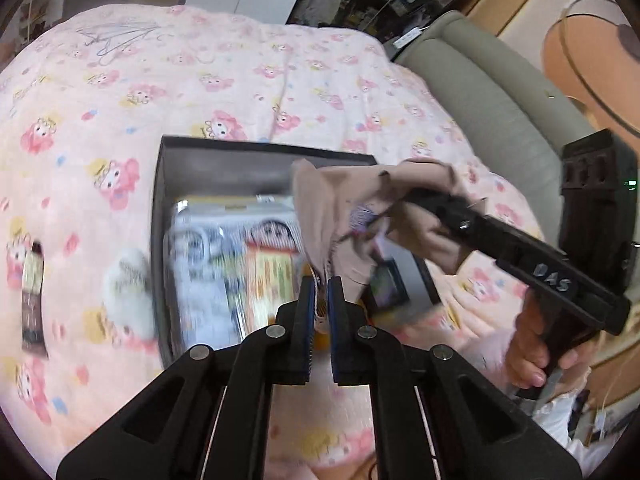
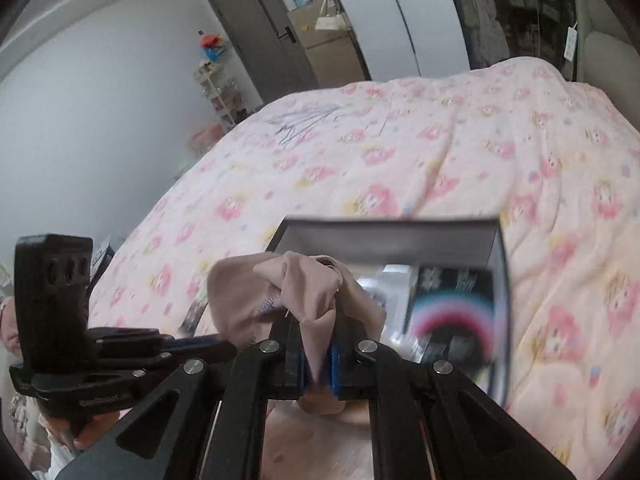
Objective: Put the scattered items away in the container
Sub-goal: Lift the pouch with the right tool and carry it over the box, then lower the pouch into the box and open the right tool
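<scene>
A: Left gripper [image 1: 322, 300] fingers clamped on the beige cloth [image 1: 336, 208] hem?
B: Yes. Right gripper [image 2: 322, 364] pinches its other end. Cloth hangs above the black box [image 1: 168, 184] on the bed [image 1: 240, 80].

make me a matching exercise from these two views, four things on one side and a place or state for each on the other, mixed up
Things:
1. beige cloth garment
2. dark rectangular box
3. white fluffy item
4. colourful cartoon-printed packet

Places or states:
A. lying inside the box
B. lying on the quilt just outside the box's left wall, in the left wrist view
C. pinched by both the left gripper and the right gripper, above the box
D. sitting open on the pink patterned quilt

Pairs: 1-C, 2-D, 3-B, 4-A
</scene>
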A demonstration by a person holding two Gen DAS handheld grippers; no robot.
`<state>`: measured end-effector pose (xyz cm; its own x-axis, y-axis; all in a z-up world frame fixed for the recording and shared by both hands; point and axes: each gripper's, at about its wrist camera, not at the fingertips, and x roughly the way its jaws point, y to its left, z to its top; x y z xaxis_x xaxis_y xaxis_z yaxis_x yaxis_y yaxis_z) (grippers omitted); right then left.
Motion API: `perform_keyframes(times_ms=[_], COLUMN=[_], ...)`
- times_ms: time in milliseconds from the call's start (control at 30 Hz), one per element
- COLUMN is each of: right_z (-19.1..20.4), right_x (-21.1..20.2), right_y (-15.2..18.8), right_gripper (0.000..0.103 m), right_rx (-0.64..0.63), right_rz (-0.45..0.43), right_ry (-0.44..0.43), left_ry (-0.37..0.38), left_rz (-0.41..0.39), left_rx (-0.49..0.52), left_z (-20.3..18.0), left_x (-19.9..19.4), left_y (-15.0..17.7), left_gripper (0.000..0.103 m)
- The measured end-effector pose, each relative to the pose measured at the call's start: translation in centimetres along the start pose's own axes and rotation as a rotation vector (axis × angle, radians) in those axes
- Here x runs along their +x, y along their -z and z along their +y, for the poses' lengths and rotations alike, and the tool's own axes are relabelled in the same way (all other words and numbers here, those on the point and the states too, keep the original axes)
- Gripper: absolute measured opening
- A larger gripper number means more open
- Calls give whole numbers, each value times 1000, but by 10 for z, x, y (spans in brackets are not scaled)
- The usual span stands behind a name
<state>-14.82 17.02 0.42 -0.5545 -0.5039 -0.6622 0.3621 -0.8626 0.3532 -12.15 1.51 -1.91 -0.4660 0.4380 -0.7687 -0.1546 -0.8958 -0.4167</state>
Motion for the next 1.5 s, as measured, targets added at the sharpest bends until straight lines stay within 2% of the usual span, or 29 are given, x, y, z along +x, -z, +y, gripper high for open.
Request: perform_keyframes(times_ms=[100, 233, 333, 400, 500, 567, 633, 700, 767, 867, 900, 967, 1033, 1133, 1200, 1267, 1367, 1433, 1500], right_z=[-33, -79, -95, -99, -96, -96, -97, -99, -102, -102, -101, -99, -97, -95, -96, -98, -102, -103, -102], right_x=[23, 67, 89, 83, 58, 46, 44, 48, 56, 65, 70, 74, 71, 63, 59, 60, 66, 72, 77], right_y=[-11, 6, 13, 9, 1, -2, -4, -2, 1, 4, 5, 8, 8, 6, 4, 3, 5, 7, 7], right_gripper=[6, 8, 8, 11, 26, 30, 30, 30, 29, 28, 28, 28, 28, 28, 28, 18, 15, 15, 15], right_rx=[42, 121, 113, 124, 135, 142, 150, 150, 157, 150, 148, 144, 142, 126, 115, 108, 126, 133, 138], right_rz=[22, 135, 234, 213, 90, 23, 0, 24, 79, 138, 160, 179, 172, 133, 106, 113, 150, 179, 200], right_ry=[38, 90, 184, 195, 207, 203, 199, 186, 166, 163, 173, 173, 173, 203, 221, 206, 175, 163, 150], left_ry=[-47, -105, -68, -19, 28, 55, 44, -10, -49, -196, -204, -124, -29, 39, 15, -69, -144, -192, -157], left_rz=[65, 155, 203, 219, 245, 260, 291, 334, 325, 265, 250, 237, 259, 305, 322, 342, 296, 260, 222], left_rx=[-7, -41, -71, -49, 1, 12, 7, -20, -39, -38, -54, -85, -77, -36, -37, -91, -161, -169, -186], left_z=[6, 19, 21, 11, -8, -17, -22, -20, -17, -12, -9, -6, -11, -22, -24, -17, -4, 3, 10], left_x=[52, 107, 126, 132, 137, 141, 154, 170, 168, 151, 144, 132, 131, 142, 154, 161, 144, 131, 118], left_y=[-19, -34, -33, -28, -21, -18, -15, -14, -17, -26, -28, -30, -27, -22, -22, -25, -29, -31, -33], left_gripper=[4, 5, 5, 5, 5, 5, 5, 5, 5, 5, 5, 5, 5, 5, 5, 5, 5, 5, 5])
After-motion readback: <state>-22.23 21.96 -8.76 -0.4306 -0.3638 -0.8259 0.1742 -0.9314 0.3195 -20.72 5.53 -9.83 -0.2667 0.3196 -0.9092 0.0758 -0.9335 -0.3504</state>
